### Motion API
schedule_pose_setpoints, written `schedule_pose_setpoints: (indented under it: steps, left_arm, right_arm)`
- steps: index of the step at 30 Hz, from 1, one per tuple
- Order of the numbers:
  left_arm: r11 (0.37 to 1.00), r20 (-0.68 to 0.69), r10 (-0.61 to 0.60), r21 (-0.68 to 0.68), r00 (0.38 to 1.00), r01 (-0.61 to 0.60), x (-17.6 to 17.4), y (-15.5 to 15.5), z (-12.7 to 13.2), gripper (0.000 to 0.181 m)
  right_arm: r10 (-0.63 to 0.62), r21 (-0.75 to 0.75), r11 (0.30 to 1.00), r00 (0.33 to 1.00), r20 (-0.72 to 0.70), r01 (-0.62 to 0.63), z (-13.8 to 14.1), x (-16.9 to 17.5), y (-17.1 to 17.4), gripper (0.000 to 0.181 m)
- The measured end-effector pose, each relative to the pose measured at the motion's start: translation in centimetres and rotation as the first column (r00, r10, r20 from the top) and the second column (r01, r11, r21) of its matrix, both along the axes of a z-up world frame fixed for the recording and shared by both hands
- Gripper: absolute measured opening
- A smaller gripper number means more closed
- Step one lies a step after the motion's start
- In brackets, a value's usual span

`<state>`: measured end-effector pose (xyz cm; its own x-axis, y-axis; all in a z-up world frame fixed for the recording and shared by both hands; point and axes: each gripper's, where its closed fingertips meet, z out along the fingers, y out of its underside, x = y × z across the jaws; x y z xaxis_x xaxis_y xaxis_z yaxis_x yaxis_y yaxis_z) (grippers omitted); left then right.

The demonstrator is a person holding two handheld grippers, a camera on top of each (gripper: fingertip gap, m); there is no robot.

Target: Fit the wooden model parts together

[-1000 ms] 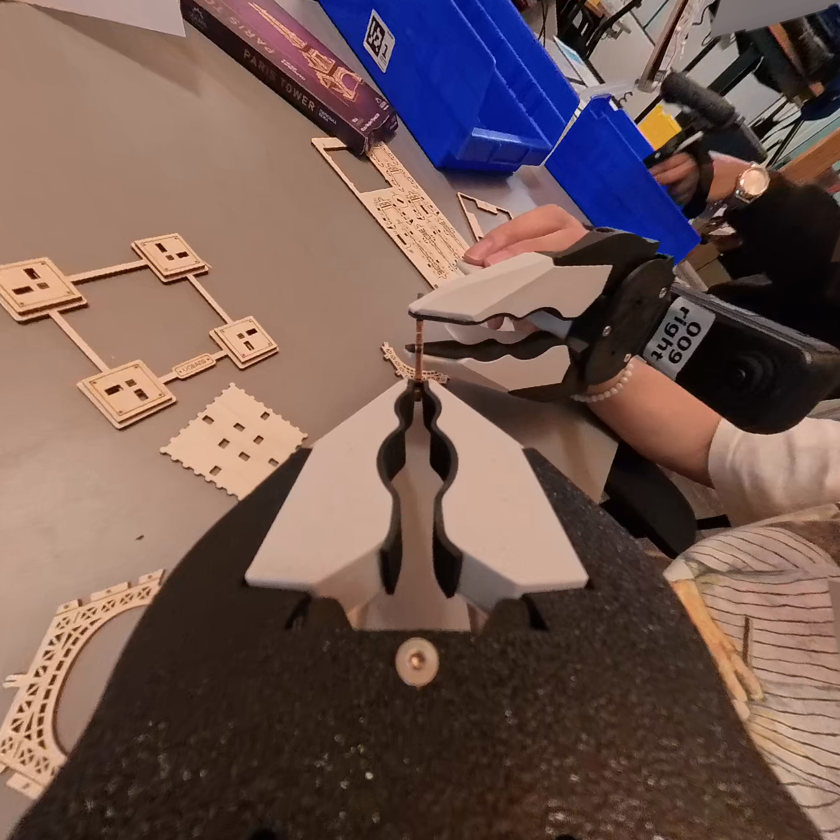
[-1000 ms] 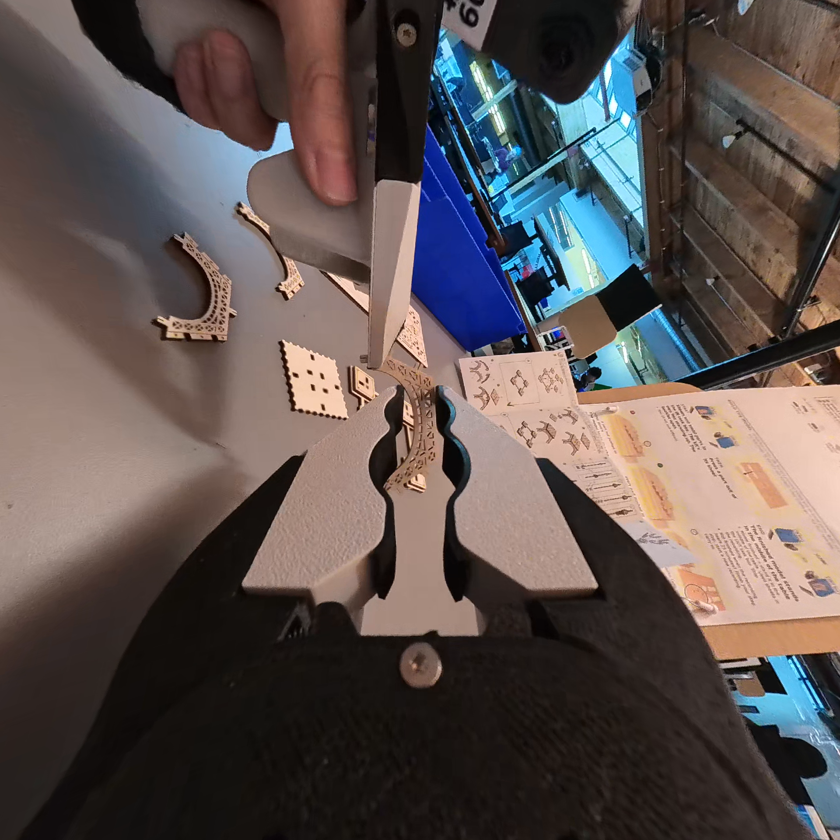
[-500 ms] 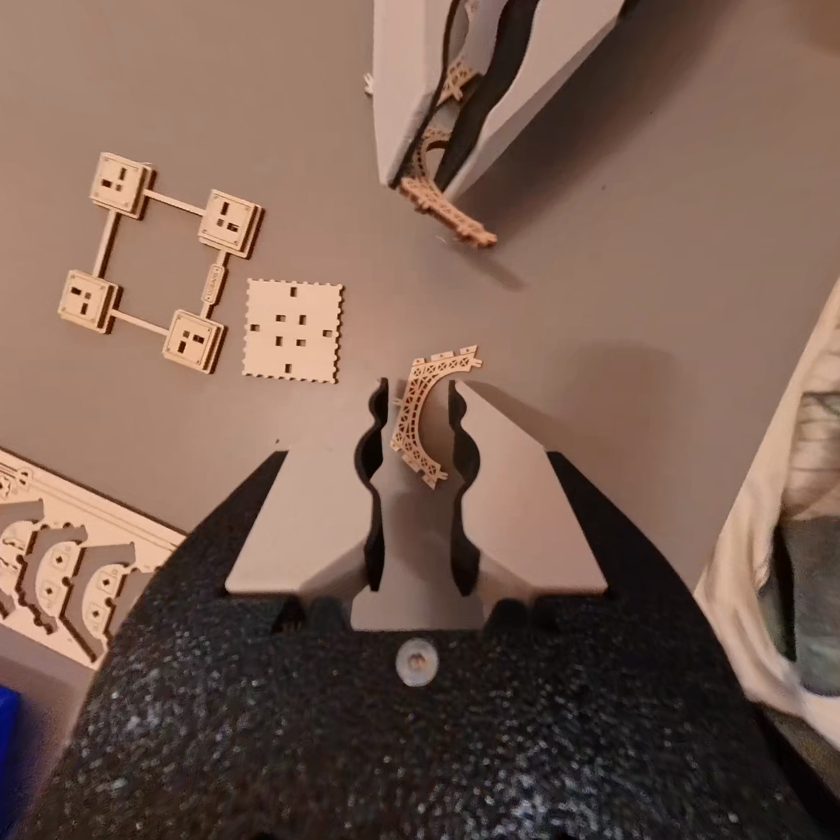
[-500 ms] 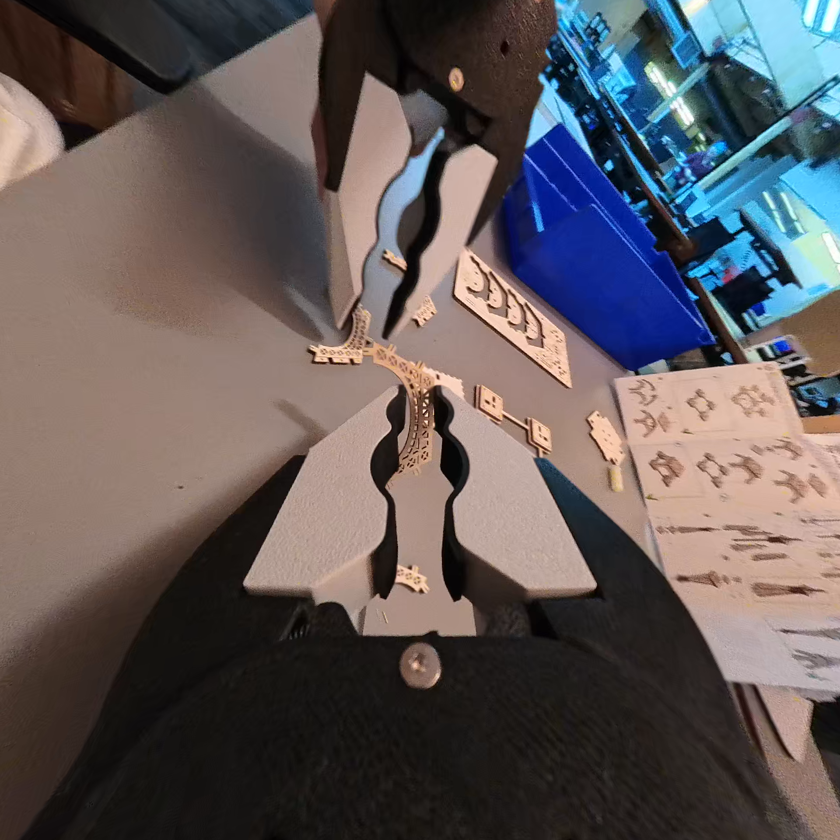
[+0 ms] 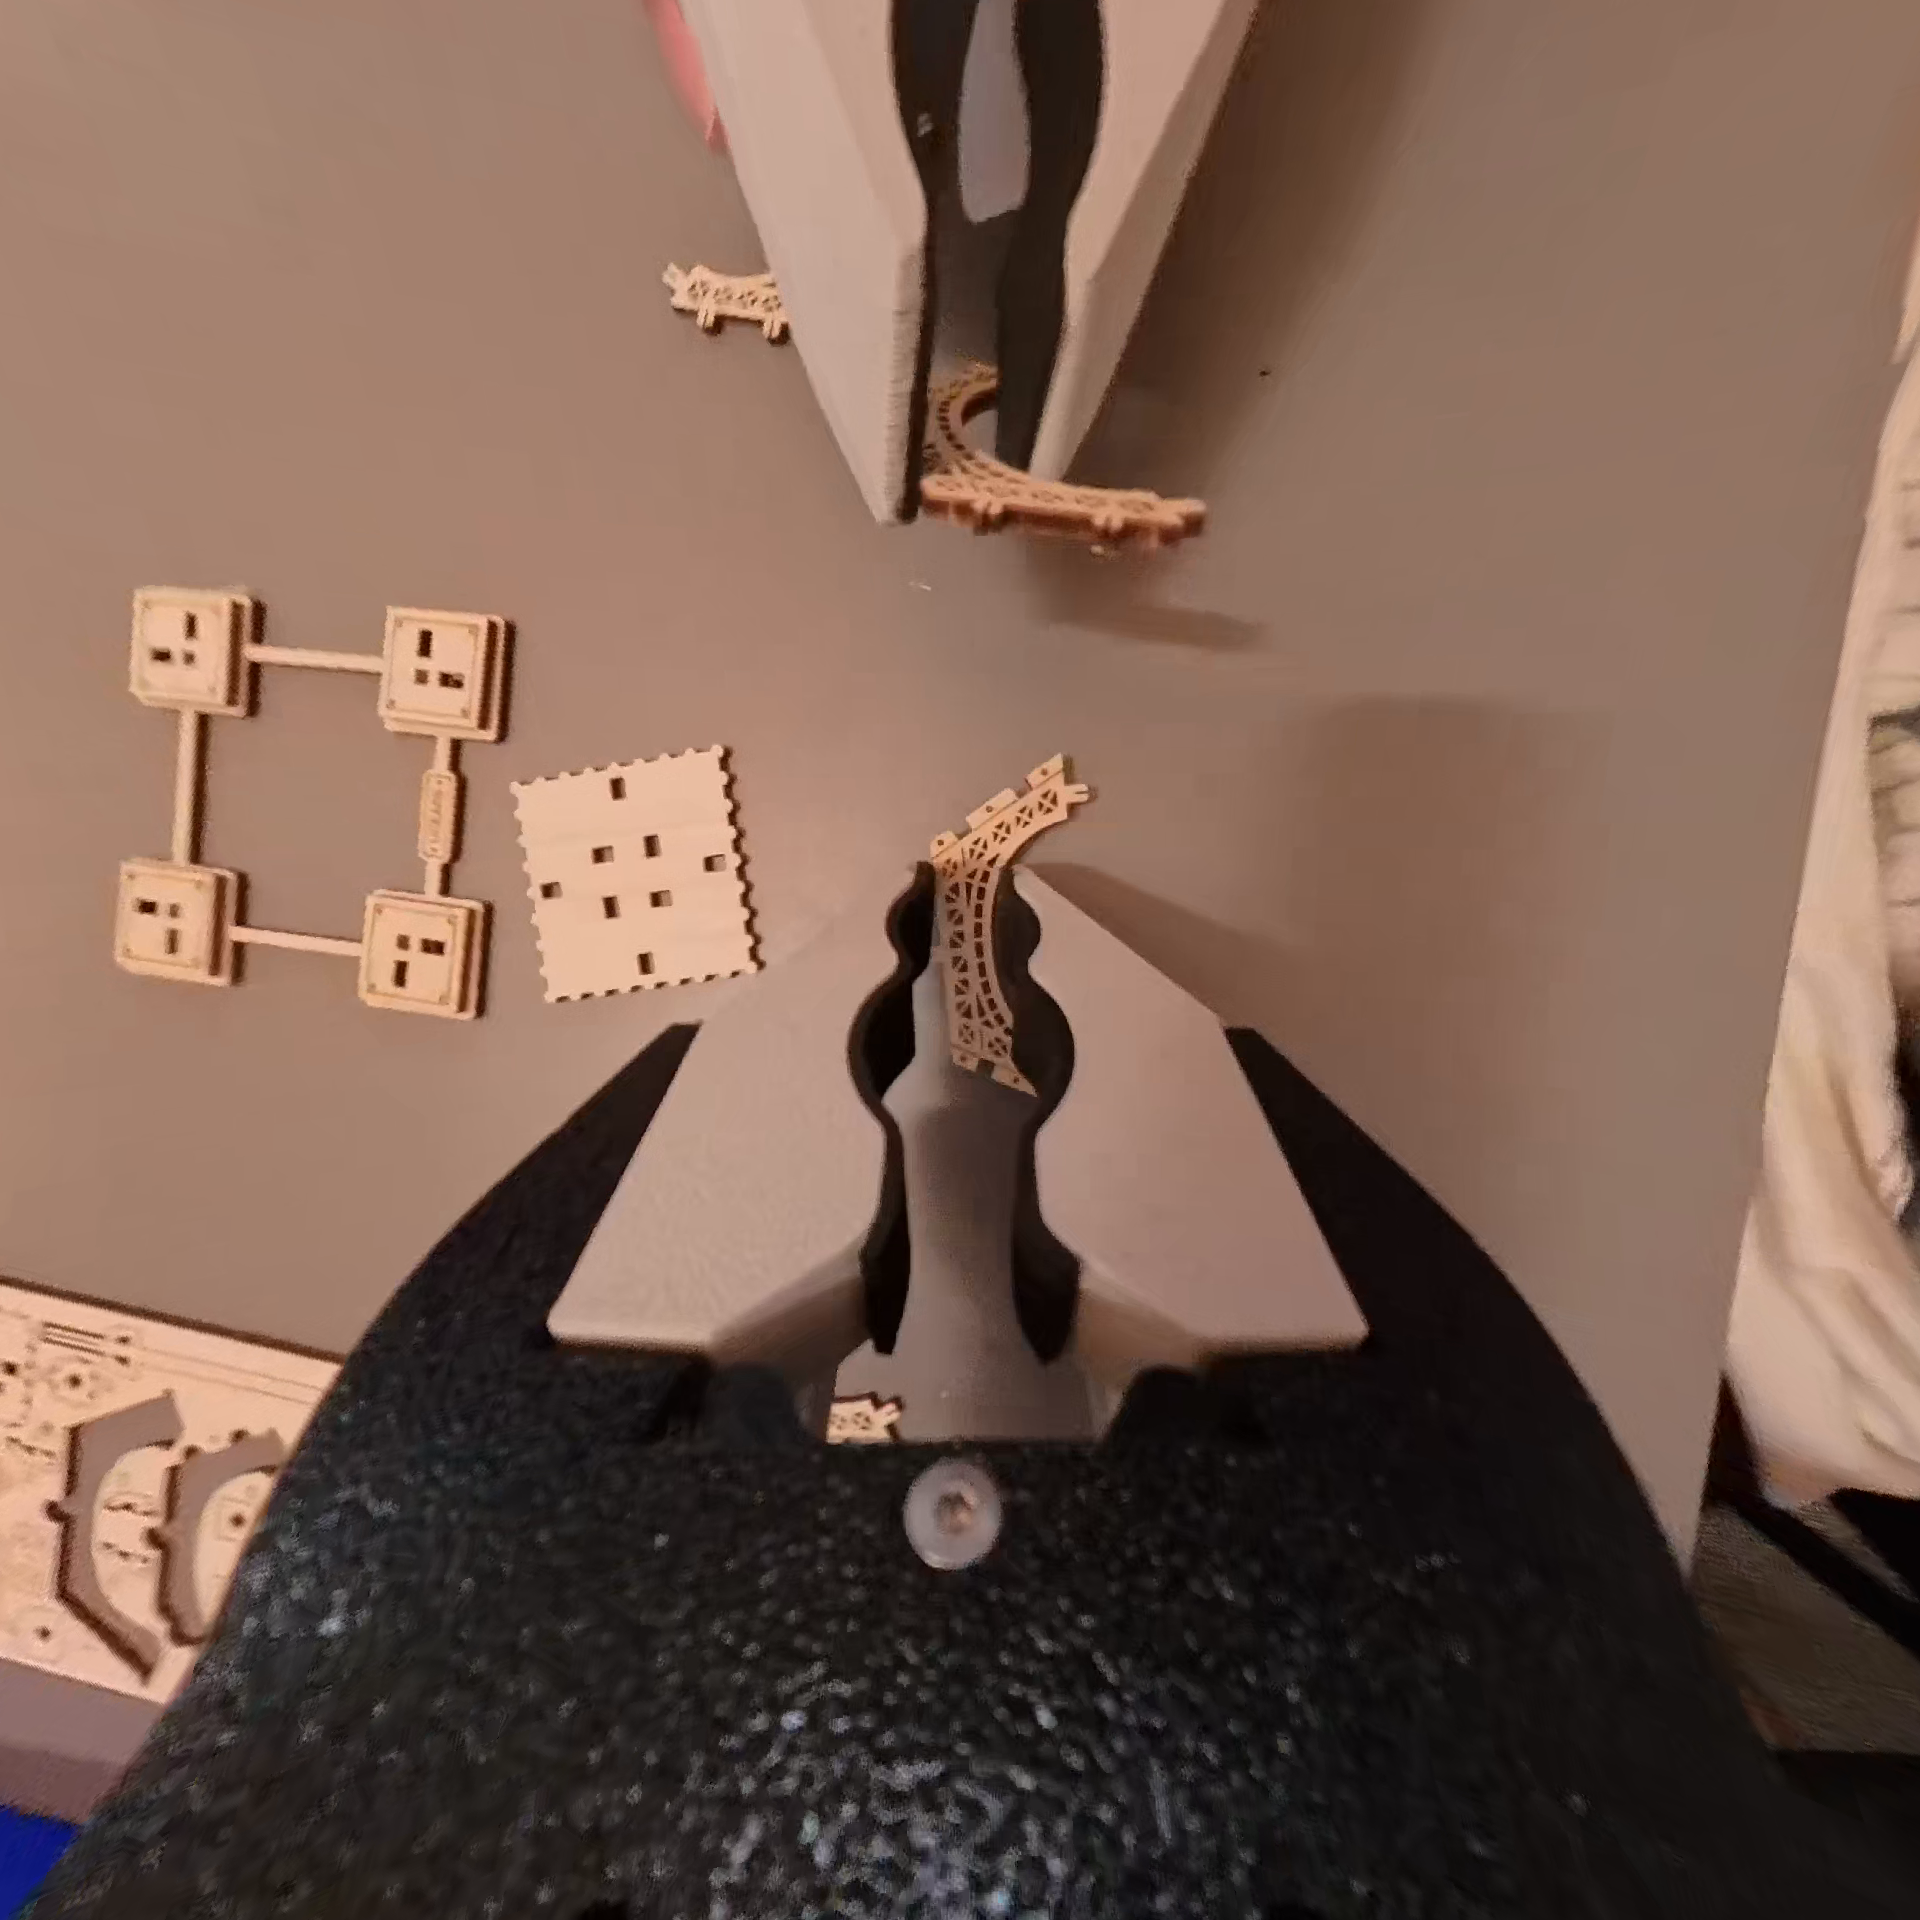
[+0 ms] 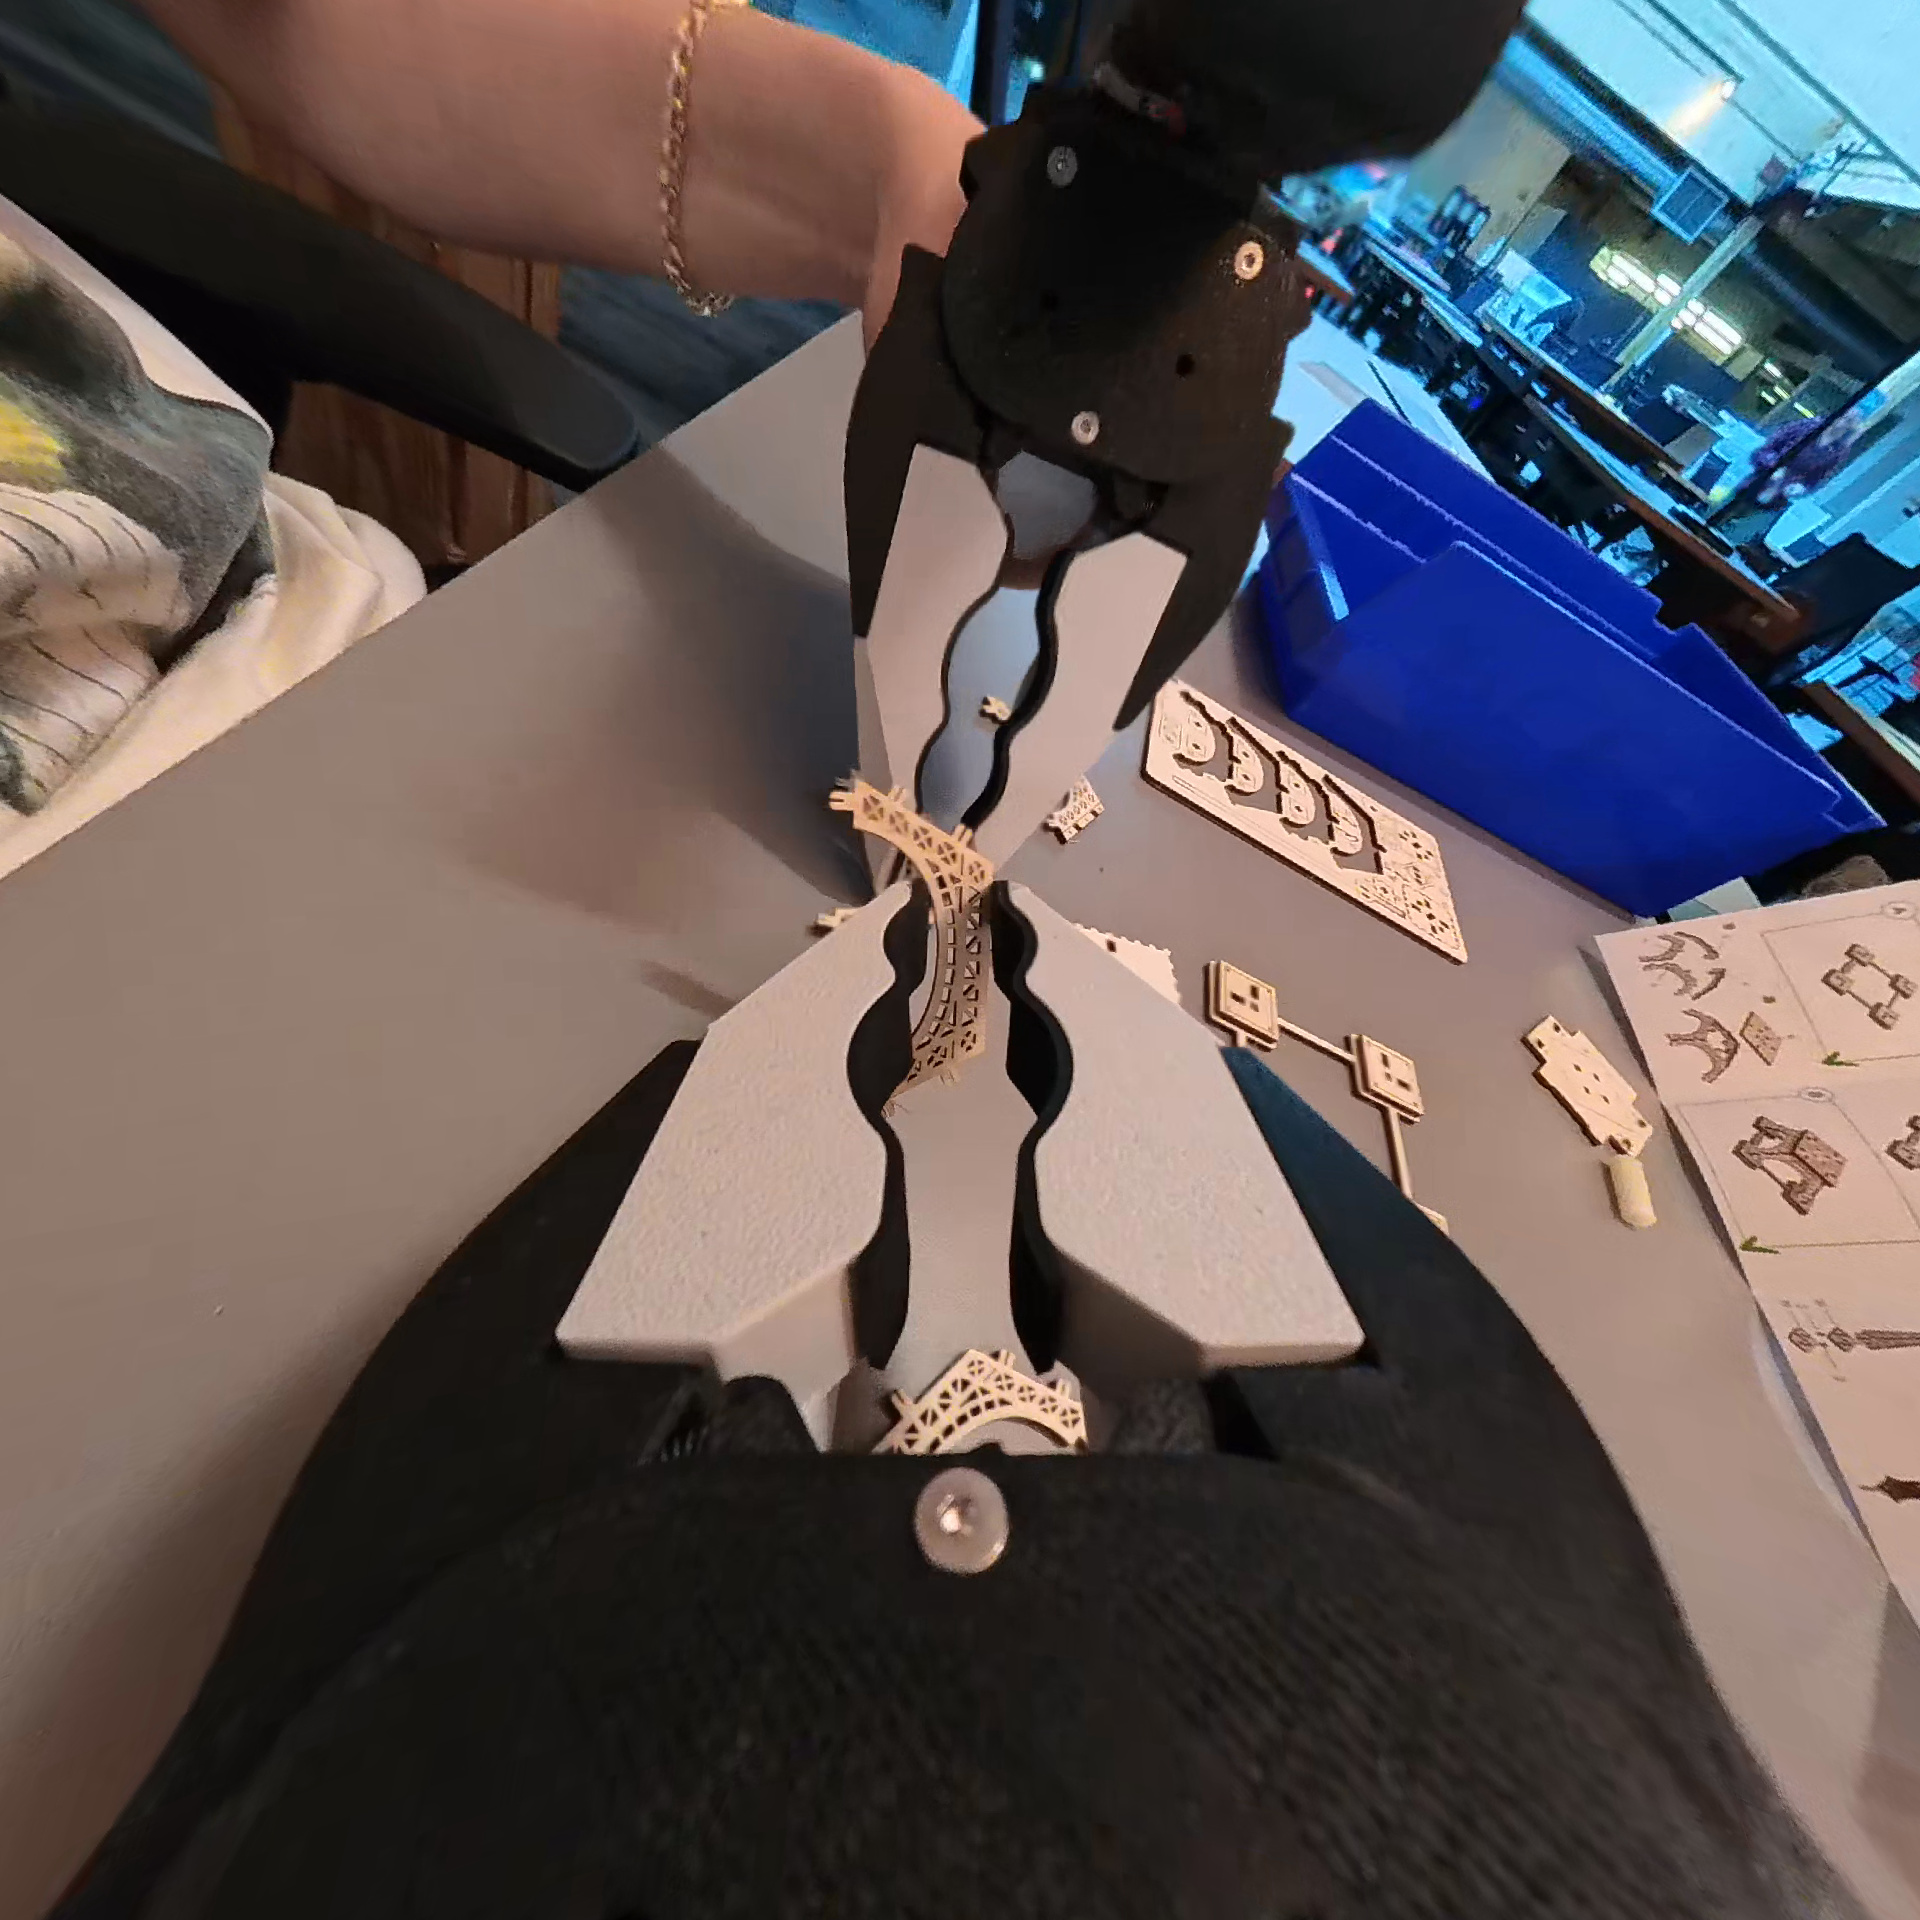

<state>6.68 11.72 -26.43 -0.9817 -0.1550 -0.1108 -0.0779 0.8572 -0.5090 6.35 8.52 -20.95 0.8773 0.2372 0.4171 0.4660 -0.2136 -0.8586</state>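
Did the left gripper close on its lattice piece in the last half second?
Yes. The left gripper now pinches the lattice piece, lifted off the table.

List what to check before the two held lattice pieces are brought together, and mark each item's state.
1. Left gripper shut on left lattice piece: ok.
2. Right gripper shut on right lattice piece: ok.
3. Both pieces lifted off the table: ok.
4. Pieces joined: not ok, apart in the left wrist view.
5. Tabs lined up with slots: cannot tell.
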Motion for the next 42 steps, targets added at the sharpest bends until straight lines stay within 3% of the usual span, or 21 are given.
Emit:
schedule_pose_setpoints:
  steps: [7, 10, 20, 29, 42]
  left_arm:
    - [0.952, 0.119, -0.23, -0.178, 0.966, 0.249, -1.7, -1.9, 5.0, 0.009]
    - [0.921, 0.133, -0.301, -0.214, 0.944, 0.324, -2.1, -2.2, 5.9, 0.009]
    - [0.867, 0.094, -0.42, -0.251, 0.903, 0.43, -3.1, -2.6, 5.6, 0.009]
    - [0.828, 0.158, -0.448, -0.299, 0.88, 0.475, -3.0, -3.1, 5.2, 0.009]
    - [0.812, 0.144, -0.475, -0.308, 0.868, 0.496, -3.5, -3.2, 4.5, 0.009]
  right_arm:
    - [0.102, 0.022, 0.995, 0.994, -0.031, -0.102, 0.4, -1.8, -0.1, 0.009]
    - [0.117, 0.01, 0.993, 0.993, -0.022, -0.116, 0.1, -2.1, 0.0, 0.01]
    - [0.147, -0.012, 0.989, 0.987, 0.058, -0.146, 0.1, -3.0, 0.0, 0.01]
    - [0.143, -0.055, 0.989, 0.985, 0.096, -0.138, -0.5, -2.6, -0.2, 0.01]
    - [0.16, -0.095, 0.984, 0.979, 0.125, -0.149, -1.1, -2.5, 0.0, 0.01]
